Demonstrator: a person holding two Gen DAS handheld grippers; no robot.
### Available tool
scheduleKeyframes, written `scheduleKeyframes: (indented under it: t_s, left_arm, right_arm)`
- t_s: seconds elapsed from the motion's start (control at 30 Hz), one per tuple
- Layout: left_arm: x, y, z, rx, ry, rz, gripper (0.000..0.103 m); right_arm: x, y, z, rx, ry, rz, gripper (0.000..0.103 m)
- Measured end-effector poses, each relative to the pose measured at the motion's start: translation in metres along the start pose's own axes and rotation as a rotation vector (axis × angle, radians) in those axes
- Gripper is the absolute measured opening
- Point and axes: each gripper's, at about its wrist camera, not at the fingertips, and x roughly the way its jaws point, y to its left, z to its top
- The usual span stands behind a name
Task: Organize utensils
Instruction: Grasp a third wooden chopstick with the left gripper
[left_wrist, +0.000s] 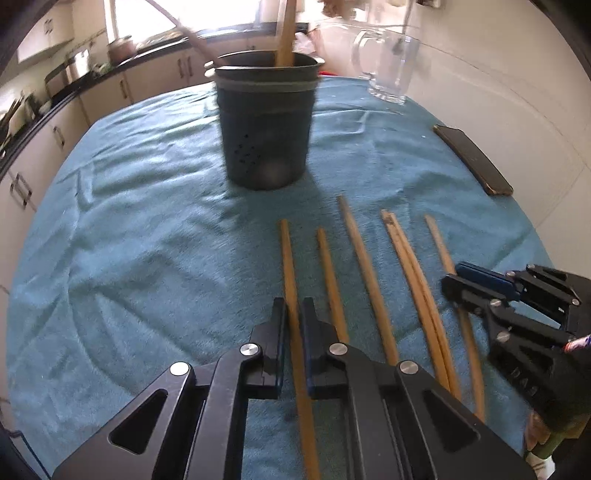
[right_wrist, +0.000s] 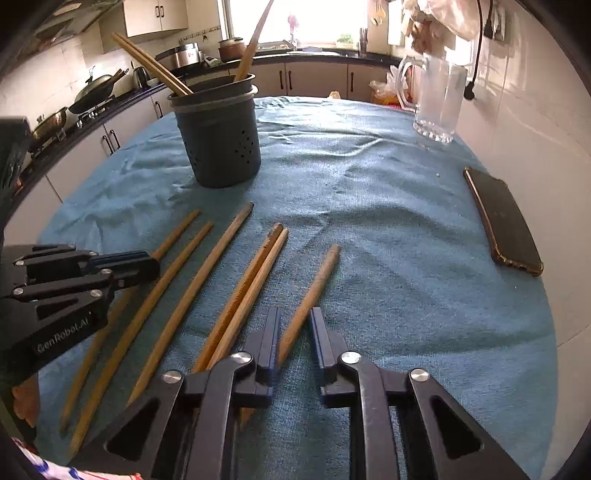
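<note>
Several wooden chopsticks lie side by side on a blue towel (left_wrist: 147, 221). A dark perforated holder (left_wrist: 266, 125) stands behind them with a few chopsticks leaning in it. In the left wrist view my left gripper (left_wrist: 293, 306) is shut on the leftmost chopstick (left_wrist: 286, 258), which runs straight between the pads. In the right wrist view my right gripper (right_wrist: 295, 314) is shut on the rightmost chopstick (right_wrist: 317, 280). That stick crosses the jaws at a slant, touching the right fingertip and the left pad. Each gripper also shows in the other's view: the right gripper (left_wrist: 452, 277) and the left gripper (right_wrist: 153, 264).
A clear glass mug (right_wrist: 436, 99) stands at the far right of the towel. A dark phone (right_wrist: 506, 221) lies near the right edge, beside the tiled wall. Kitchen counters with pots run behind and to the left of the table.
</note>
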Motion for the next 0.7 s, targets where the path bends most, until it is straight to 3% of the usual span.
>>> scheduleKeyframes:
  t_s: [0.17, 0.3, 0.7]
  left_arm:
    - [-0.012, 0.021, -0.014, -0.070, 0.037, -0.005, 0.007]
    - [-0.021, 0.029, -0.019, -0.080, 0.065, -0.021, 0.007]
    - [0.004, 0.034, 0.016, -0.075, 0.120, -0.024, 0.008]
  right_arm:
    - [-0.009, -0.018, -0.008, 0.002, 0.048, 0.000, 0.010]
    - [-0.012, -0.029, -0.008, 0.014, 0.074, -0.001, 0.018]
    - [0.015, -0.030, 0.029, -0.008, 0.145, -0.061, 0.022]
